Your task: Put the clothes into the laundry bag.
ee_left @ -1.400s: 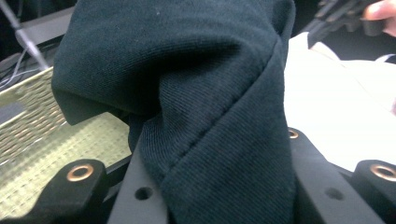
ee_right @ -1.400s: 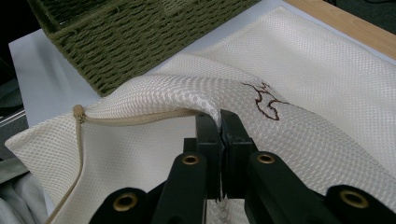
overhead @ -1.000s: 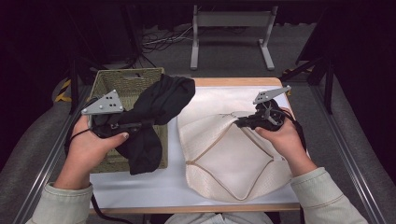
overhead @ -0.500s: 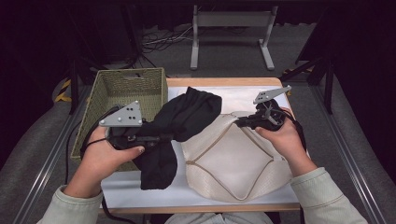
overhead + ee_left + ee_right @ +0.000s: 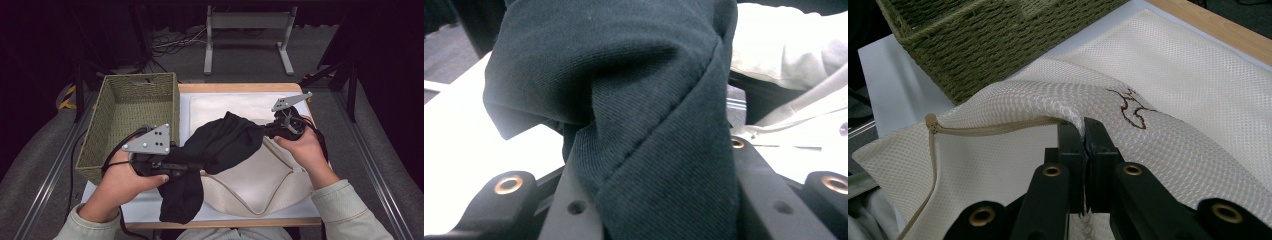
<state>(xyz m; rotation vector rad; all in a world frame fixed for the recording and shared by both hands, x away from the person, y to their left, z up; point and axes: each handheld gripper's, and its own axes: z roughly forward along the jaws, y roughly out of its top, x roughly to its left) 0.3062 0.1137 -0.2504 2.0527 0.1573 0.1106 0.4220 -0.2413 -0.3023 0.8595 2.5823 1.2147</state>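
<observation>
Red embroidery [image 5: 1128,107] on mesh bag [image 5: 1198,90], right gripper [image 5: 1083,131] view

No legible text, label, brand name or number appears in any view. The only mark is a small dark-red embroidered squiggle [image 5: 1129,106] on the cream mesh bag [image 5: 1198,75], seen in the right gripper view; it cannot be read as letters or figures.
</observation>
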